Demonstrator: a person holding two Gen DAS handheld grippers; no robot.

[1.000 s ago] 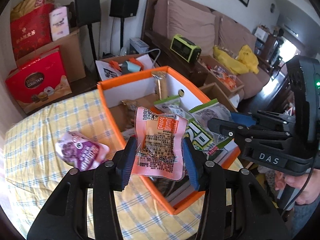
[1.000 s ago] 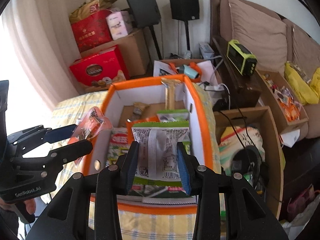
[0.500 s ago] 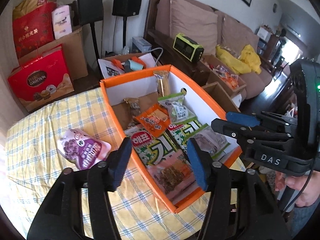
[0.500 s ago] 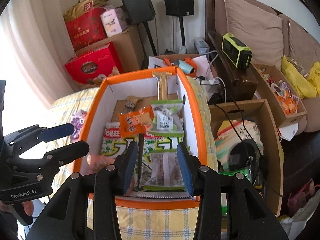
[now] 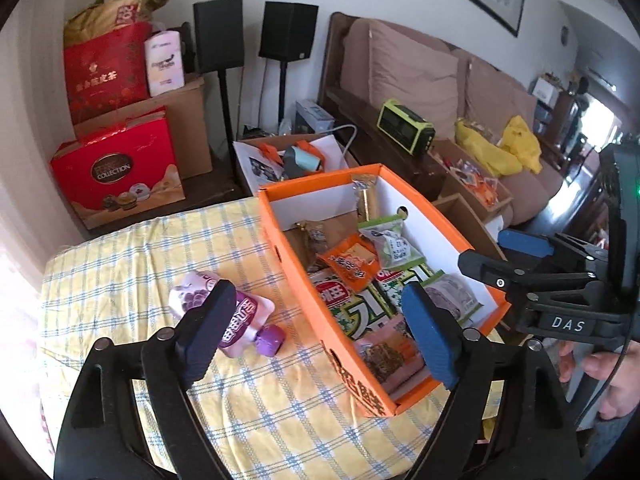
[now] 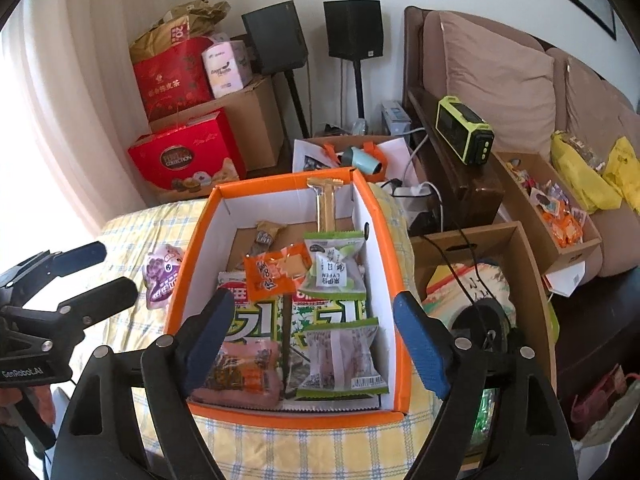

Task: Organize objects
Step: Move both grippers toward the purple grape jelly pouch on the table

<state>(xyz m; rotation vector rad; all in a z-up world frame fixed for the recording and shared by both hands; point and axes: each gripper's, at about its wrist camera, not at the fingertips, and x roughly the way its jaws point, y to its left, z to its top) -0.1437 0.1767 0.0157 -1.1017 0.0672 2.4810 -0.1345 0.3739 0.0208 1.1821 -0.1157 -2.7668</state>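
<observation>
Over the orange cardboard box (image 6: 402,360) on the yellow checked tablecloth (image 5: 132,264): left gripper (image 5: 320,334) and right gripper (image 6: 314,342) both opening, empty, above pink (image 6: 244,374) and green-edged (image 6: 342,360) snack packets lying inside; next, judging, reaching for the purple grape pouch (image 5: 240,320) lying beside the box.

In the left wrist view, one blue-padded finger (image 5: 208,330) covers part of the purple grape pouch (image 5: 250,316), and the other hides the near end of the pink snack packet (image 5: 386,350). In the orange box (image 6: 188,268), the two large green-and-white packets (image 6: 256,320) lie mostly under smaller packets, so their print cannot be read whole. The person's hand (image 5: 608,376) at four o'clock is cut off by the picture's edge. Sweets in the cardboard box (image 6: 552,208) by the sofa are too small to name.
</observation>
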